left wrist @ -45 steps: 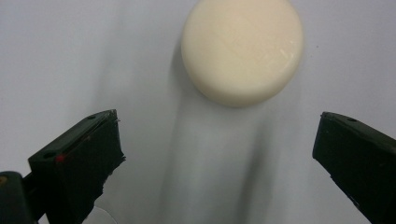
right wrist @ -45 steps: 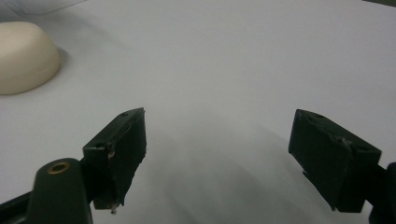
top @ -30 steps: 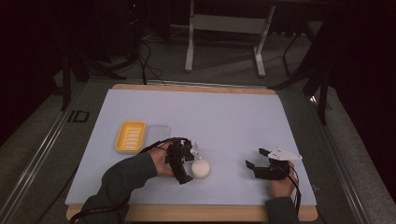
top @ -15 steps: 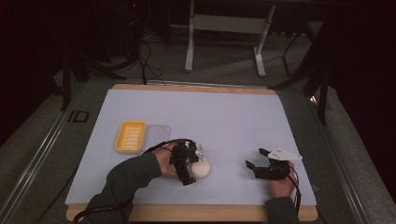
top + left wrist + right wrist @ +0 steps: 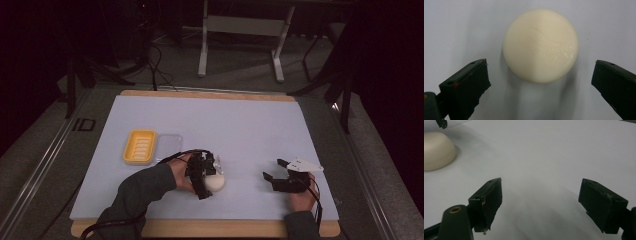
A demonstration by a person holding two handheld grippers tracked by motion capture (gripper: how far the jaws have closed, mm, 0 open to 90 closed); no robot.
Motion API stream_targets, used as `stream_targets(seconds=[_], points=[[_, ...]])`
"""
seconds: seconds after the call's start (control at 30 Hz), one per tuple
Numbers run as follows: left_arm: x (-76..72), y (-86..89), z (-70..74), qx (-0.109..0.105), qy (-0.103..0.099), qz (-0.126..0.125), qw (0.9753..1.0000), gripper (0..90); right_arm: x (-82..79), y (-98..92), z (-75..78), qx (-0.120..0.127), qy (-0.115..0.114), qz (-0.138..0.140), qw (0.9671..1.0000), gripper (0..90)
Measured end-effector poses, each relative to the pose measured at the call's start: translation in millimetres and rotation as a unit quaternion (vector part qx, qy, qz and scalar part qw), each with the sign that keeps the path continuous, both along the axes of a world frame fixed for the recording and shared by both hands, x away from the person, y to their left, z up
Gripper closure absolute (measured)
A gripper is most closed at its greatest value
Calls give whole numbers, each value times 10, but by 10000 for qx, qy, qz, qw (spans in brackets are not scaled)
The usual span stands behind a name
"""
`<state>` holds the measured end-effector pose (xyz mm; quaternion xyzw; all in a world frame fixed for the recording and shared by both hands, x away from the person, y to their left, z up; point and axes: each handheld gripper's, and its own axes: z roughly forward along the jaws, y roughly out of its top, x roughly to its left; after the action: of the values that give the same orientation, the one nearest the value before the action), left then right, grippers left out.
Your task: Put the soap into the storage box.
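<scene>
Two wide-spread jaws of the left gripper [image 5: 541, 82] flank the cream soap bar [image 5: 540, 45] at table centre's 7 o'clock; smooth, probably slippery, best pinched across its rounded sides.

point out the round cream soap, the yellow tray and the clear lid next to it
round cream soap [image 5: 540, 45], left gripper view, middle of its domed top
yellow tray [image 5: 139, 146], high view, its ribbed floor
clear lid [image 5: 169, 145], high view, middle of its flat face

One camera looks down from above the desk [image 5: 250, 125]; each claw camera skims close over it, both catching the cream round lump [image 5: 540, 45].
</scene>
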<state>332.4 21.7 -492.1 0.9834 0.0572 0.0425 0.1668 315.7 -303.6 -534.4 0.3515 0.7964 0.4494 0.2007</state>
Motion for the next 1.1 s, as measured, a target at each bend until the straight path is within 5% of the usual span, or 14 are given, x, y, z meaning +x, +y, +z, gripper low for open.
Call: stream_targets(seconds=[1.1], points=[[78,-209,-113,238,128,-249,9993,150,0,2,-1,-9,-14,27,10000,187]])
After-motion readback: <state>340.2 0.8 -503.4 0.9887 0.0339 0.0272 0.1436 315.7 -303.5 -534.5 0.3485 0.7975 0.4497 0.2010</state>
